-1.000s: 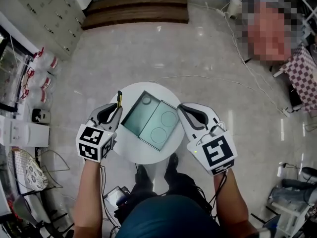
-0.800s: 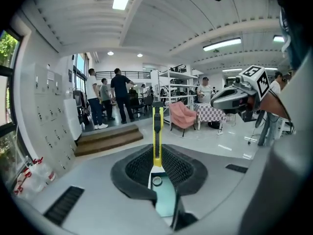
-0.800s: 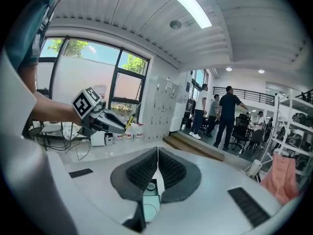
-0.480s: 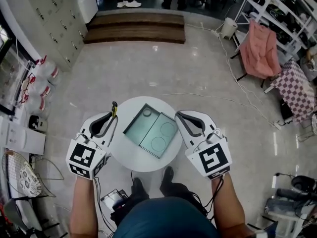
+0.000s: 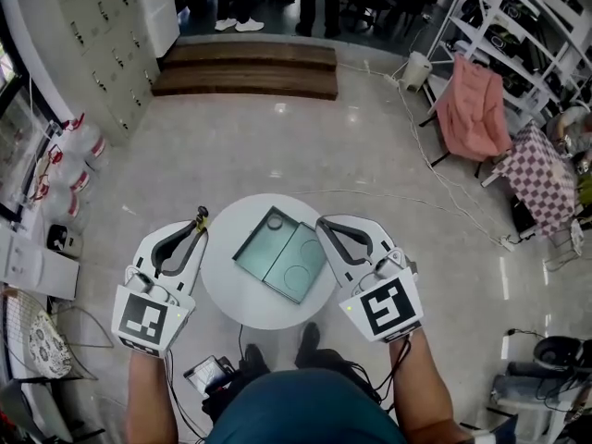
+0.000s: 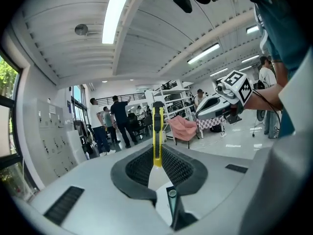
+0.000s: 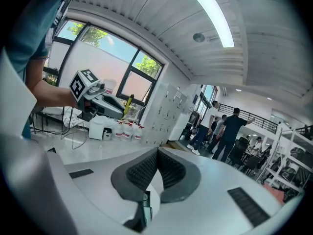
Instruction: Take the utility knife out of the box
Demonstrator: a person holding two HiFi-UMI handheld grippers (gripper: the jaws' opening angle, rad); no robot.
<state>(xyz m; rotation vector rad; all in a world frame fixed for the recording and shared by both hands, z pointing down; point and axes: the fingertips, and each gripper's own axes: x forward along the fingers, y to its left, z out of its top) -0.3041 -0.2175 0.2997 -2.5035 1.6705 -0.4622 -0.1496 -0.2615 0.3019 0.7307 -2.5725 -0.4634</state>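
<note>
The yellow and black utility knife (image 5: 200, 217) sticks out from my left gripper (image 5: 197, 228), which is shut on it, held in the air left of the round white table (image 5: 227, 289). In the left gripper view the knife (image 6: 157, 131) stands upright between the ribbed pads, clamped at its lower end, with my left gripper (image 6: 157, 150) pointing out across the room. The open grey-green box (image 5: 277, 248) lies on the table between both grippers. My right gripper (image 5: 323, 223) hovers right of the box; in the right gripper view my right gripper (image 7: 157, 152) has its pads pressed together with nothing between them.
A wooden step (image 5: 245, 67) lies on the floor far ahead, with people standing beyond it. A pink cloth (image 5: 472, 109) and a checkered cloth (image 5: 546, 174) hang at the right. Bottles (image 5: 74, 146) and boxes line the left wall. Cables cross the floor.
Both grippers have risen and drawn back from the box. The left one has carried the knife up and out to the left, off the table's edge.
</note>
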